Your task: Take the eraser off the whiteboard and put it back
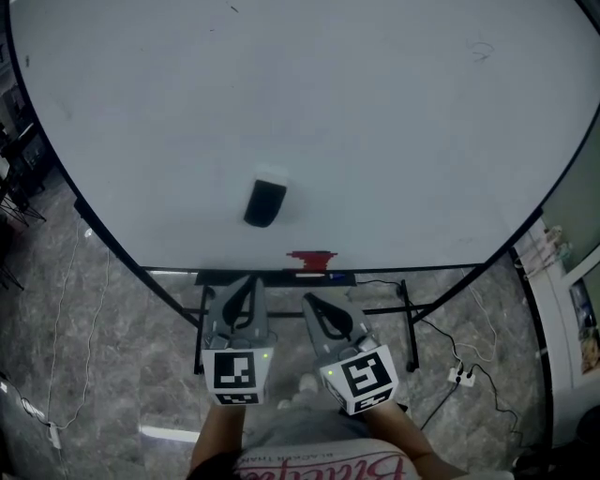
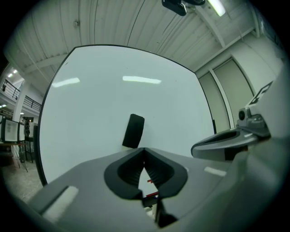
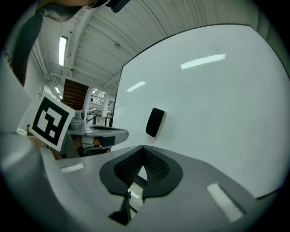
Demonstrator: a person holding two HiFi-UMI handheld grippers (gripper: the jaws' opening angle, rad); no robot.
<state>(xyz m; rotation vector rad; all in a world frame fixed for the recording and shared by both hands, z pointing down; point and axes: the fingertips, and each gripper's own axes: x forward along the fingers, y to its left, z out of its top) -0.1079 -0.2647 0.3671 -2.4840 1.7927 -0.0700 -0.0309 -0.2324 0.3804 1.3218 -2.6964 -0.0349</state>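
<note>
Eraser (image 1: 265, 202) sits low on the whiteboard (image 1: 394, 112), slightly tilted, a dark block with a pale edge. I judge it light and soft-faced, probably held on by a magnet, so I'd pinch its two long sides and peel it away. My left claw (image 1: 248, 284) and right claw (image 1: 312, 302) are both pressed together, empty, well short of it.

This looks like a big open work hall or office. A large whiteboard (image 1: 375, 141) stands straight ahead of the left gripper (image 1: 251, 281) and right gripper (image 1: 310, 299). Beneath them is a grey stone-patterned floor (image 1: 112, 375), with cables (image 1: 436, 328) and a power strip (image 1: 463, 376) off to the right gripper's right. Above is a ribbed white ceiling (image 2: 136, 22) with strip lights (image 2: 216, 6). Far to the left gripper's left runs an upper-level railing (image 2: 10, 86).
</note>
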